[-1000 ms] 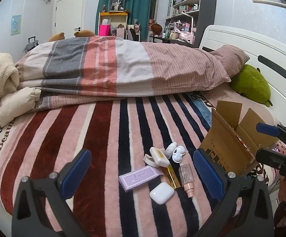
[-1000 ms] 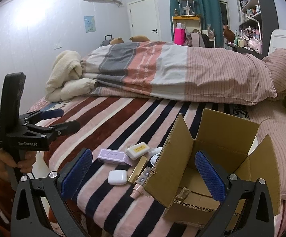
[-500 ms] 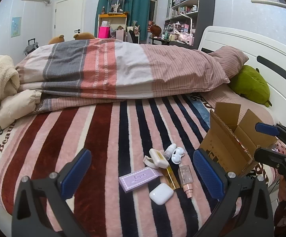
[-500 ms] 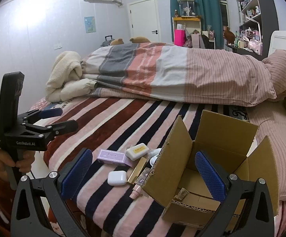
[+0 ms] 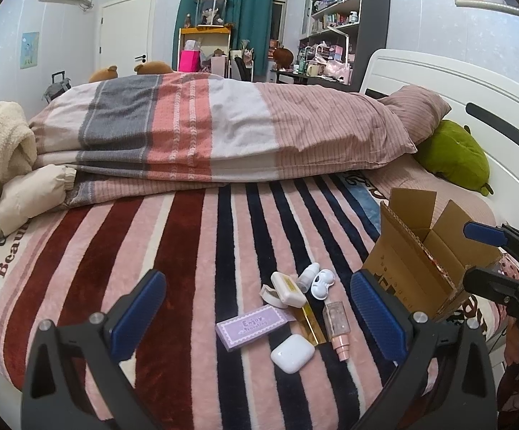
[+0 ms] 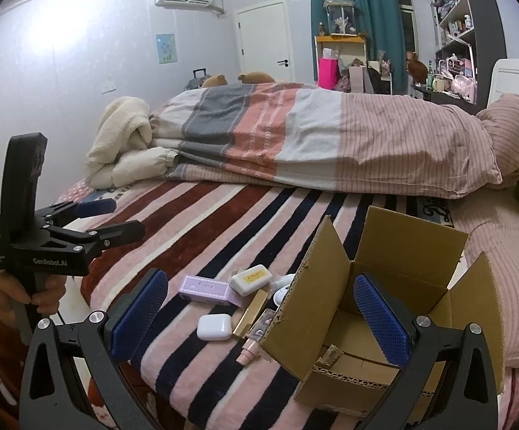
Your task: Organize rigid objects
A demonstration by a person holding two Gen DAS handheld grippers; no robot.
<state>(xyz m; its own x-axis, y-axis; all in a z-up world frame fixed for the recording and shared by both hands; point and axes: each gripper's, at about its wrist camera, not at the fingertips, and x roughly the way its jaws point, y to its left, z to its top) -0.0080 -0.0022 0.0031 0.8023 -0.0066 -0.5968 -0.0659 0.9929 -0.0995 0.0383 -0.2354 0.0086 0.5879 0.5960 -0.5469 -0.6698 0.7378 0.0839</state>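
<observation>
A striped plush blanket point(image 5: 195, 251) covers the bed, with a folded striped duvet point(image 5: 223, 132) lying across its far side. An open cardboard box point(image 6: 385, 286) stands on the blanket near the bed's near edge, flaps raised; in the left wrist view it lies to the right of the small items.

The left gripper point(image 5: 257, 308) is held above the blanket with its blue-padded jaws spread wide and nothing between them; the cluster of small items lies ahead of it. The right gripper point(image 6: 261, 310) is likewise released and empty, its right finger in front of the box opening. A hand point(image 6: 26, 292) grips the left gripper's handle at the left of the right wrist view.

The task items lie together on the blanket just beside the box: a lilac rectangular box point(image 5: 254, 326), a white earbud case point(image 5: 292, 353), a cream hinged case point(image 5: 288, 288) lying partly on a white strip, a gold bar point(image 5: 309, 322), a clear spray bottle with a pink cap point(image 5: 337, 329), and an open white earbud holder point(image 5: 321, 283).
</observation>
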